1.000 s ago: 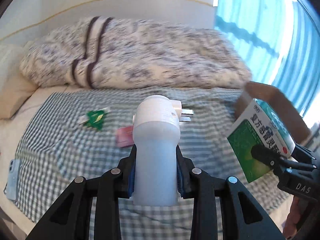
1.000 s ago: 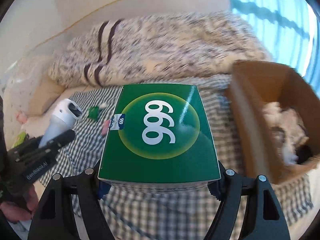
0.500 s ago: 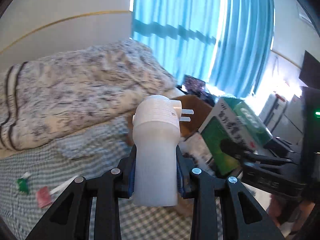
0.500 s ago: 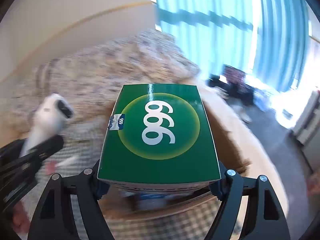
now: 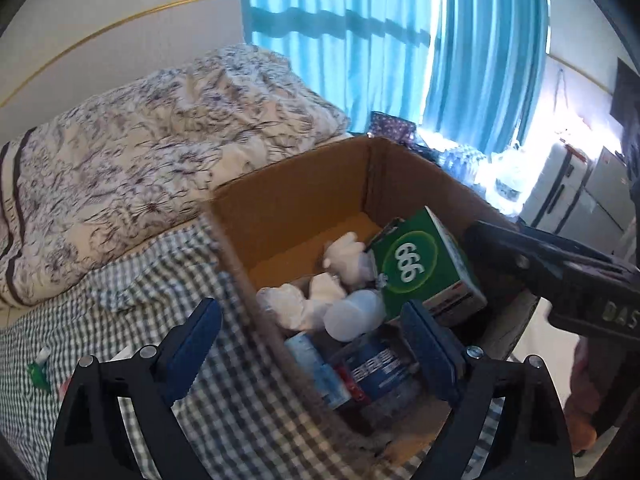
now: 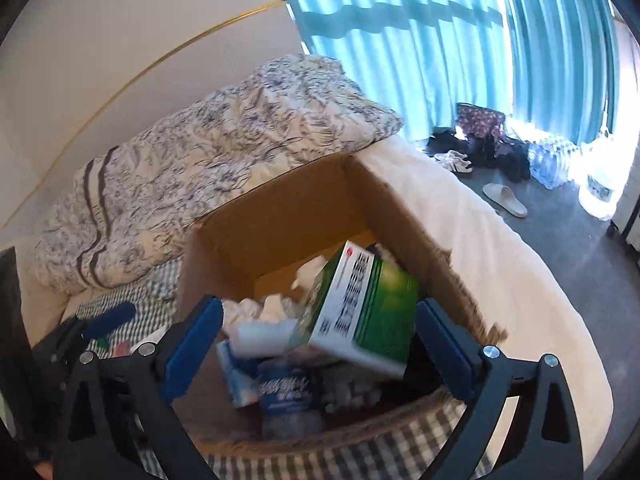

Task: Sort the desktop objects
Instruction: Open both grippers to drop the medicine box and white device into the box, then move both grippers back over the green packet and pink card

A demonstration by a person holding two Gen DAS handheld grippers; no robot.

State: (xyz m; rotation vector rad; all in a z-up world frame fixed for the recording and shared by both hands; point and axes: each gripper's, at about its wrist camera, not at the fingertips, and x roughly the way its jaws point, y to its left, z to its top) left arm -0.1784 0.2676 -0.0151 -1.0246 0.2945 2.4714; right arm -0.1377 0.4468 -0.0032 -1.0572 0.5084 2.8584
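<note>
Where both grippers hover over the cardboard box (image 5: 304,196), left gripper (image 5: 316,344) and right gripper (image 6: 318,344) stand spread, gripping nothing. Green medicine carton (image 5: 420,268) marked "999" lies tilted inside on crumpled tissues (image 5: 288,304), beside the white plug-in device (image 5: 352,314). "DAS" shows on the right gripper's body.

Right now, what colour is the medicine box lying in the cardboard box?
Green with white sides; the medicine box shows best in the left wrist view.
</note>
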